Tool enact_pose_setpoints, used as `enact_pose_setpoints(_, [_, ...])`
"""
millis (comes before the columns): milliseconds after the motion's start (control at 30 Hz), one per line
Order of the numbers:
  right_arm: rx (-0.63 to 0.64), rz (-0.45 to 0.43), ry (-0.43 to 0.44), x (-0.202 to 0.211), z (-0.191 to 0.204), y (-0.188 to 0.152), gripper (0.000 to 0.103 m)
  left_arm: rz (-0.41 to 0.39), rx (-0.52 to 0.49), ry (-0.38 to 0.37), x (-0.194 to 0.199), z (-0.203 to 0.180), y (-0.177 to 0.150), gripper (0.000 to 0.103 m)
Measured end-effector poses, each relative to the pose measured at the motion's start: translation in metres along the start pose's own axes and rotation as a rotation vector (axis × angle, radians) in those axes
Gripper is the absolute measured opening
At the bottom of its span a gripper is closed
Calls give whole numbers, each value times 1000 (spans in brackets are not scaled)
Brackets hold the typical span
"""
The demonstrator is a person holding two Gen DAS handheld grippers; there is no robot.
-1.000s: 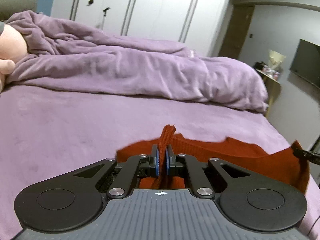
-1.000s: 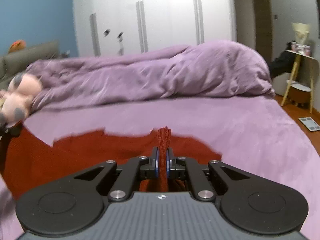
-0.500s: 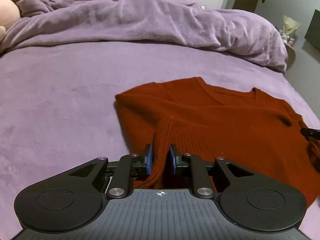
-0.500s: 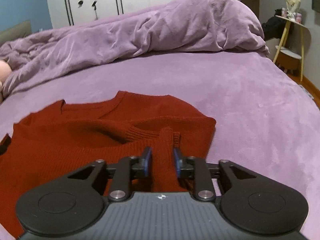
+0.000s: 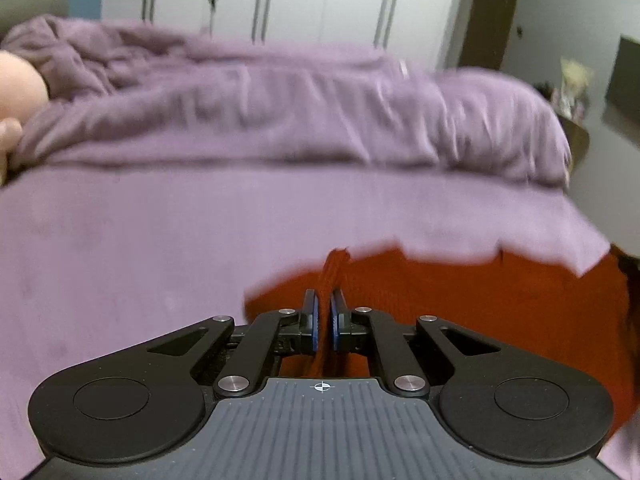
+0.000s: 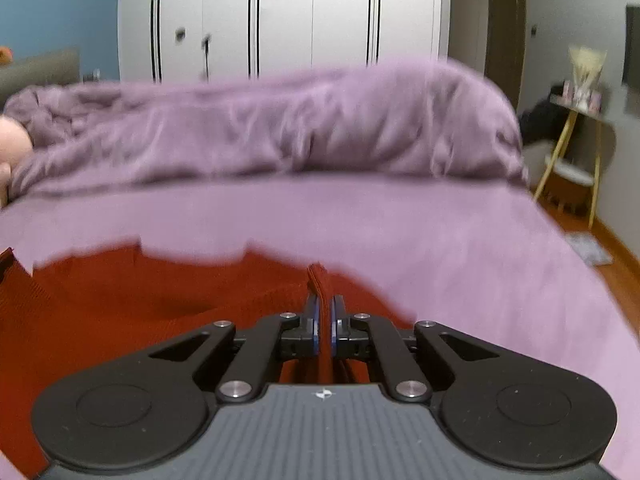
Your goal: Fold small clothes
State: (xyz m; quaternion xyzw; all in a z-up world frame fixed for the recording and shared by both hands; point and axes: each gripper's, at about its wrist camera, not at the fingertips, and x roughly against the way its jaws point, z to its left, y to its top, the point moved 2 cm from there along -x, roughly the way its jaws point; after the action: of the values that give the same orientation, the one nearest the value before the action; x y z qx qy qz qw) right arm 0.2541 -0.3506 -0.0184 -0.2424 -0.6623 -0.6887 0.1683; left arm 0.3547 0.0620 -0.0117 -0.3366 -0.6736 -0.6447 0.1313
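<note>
Left tool & right tool each clamped on a pinch of the red sweater. Sweater spread btwn them over the purple bed, rumpled duvet behind.

Your right gripper clamped on a pinched ridge of the rust-red sweater, sweater spreading left over the purple bed, rumpled purple duvet beyond, white wardrobe behind, small side table at your right, picture blurred.
</note>
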Motion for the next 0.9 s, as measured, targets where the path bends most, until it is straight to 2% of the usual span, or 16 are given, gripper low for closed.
enact_pose_setpoints(100, [-9,-56,-45,-13,-1,35,4,-76,-33,84,-13,-8,34,8])
enact_pose_setpoints(200, [-17,-73,-116,-44,-2,58,4,-98,-52,155,-40,-16,53,8])
enact_pose_setpoints(267, [-29,-71,-154,-66,-4,65,4,-55,-42,176,-67,-20,53,9])
enact_pose_setpoints(333, [-58,-39,-169,-90,-5,63,4,-9,-57,219,-88,-24,42,23])
enact_pose_setpoints(367, [-64,-21,-189,-100,-3,58,4,12,-57,245,-93,-23,35,26])
enact_pose_setpoints(400, [-74,-4,-203,-107,-5,52,6,25,-34,240,-94,-21,28,30])
enact_pose_setpoints(467, [-125,19,-238,-112,-8,39,6,19,50,155,-86,-16,12,39])
enact_pose_setpoints(533, [-220,-24,-160,-103,-7,27,6,-12,137,74,-79,-18,1,54])
enact_pose_setpoints(567, [-273,-46,-102,-99,0,22,8,-21,178,34,-78,-23,-5,58])
enact_pose_setpoints(633, [-377,-33,108,-97,24,10,9,-12,215,-18,-83,-37,-14,63])
enact_pose_setpoints(667, [-442,-20,234,-100,39,3,12,8,211,-37,-89,-45,-18,65])
enact_pose_setpoints(700, [-501,11,377,-106,55,-5,21,27,201,-42,-94,-50,-22,67])
enact_pose_setpoints(733, [-531,57,477,-114,70,-10,24,43,181,-34,-99,-54,-27,67])
enact_pose_setpoints(767, [-537,96,526,-122,83,-16,25,59,147,-11,-103,-55,-32,67])
enact_pose_setpoints(800, [-516,119,532,-128,92,-21,25,73,112,4,-104,-52,-37,66])
enact_pose_setpoints(900, [-452,96,461,-134,77,-28,24,48,109,-12,-94,-36,-42,65])
